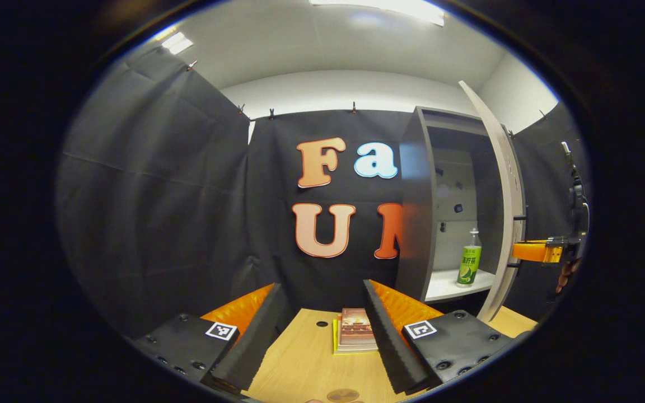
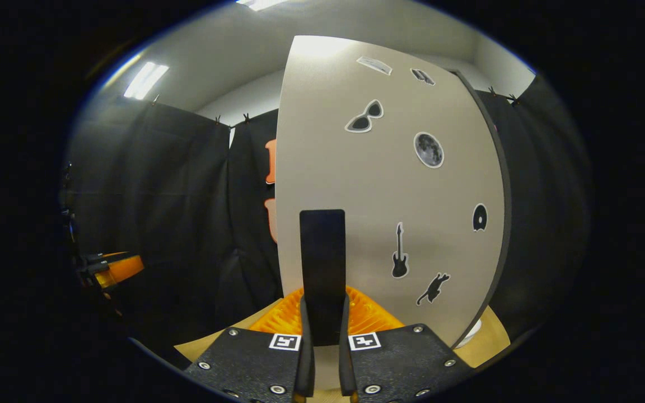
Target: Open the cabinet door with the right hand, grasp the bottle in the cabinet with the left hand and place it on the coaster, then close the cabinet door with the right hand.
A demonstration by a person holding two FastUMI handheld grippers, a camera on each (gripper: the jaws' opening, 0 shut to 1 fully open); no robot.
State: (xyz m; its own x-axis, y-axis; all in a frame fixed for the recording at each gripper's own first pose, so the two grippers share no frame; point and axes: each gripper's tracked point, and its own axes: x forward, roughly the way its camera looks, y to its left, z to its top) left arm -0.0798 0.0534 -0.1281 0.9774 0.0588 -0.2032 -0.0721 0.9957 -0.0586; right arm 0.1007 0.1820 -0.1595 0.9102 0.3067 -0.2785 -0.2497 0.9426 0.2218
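Observation:
The grey cabinet (image 1: pixel 412 224) stands at the right in the left gripper view, its pale door (image 1: pixel 504 184) swung open. Inside, a green-labelled bottle (image 1: pixel 470 262) stands upright on the white shelf (image 1: pixel 445 285). My left gripper (image 1: pixel 321 291) hovers open above the wooden table, well short of the cabinet. A round brown coaster (image 1: pixel 342 395) peeks in at the bottom edge between its fingers. In the right gripper view my right gripper (image 2: pixel 322 313) is shut on the door's black vertical handle (image 2: pixel 322 263). From the left gripper view, the right gripper (image 1: pixel 535 251) shows at the door's edge.
A small stack of books (image 1: pixel 355 330) lies on the wooden table (image 1: pixel 300 364) ahead of the left gripper. The door's front (image 2: pixel 389 184) carries several stickers. The left gripper (image 2: pixel 118 267) shows far off at the left of the right gripper view.

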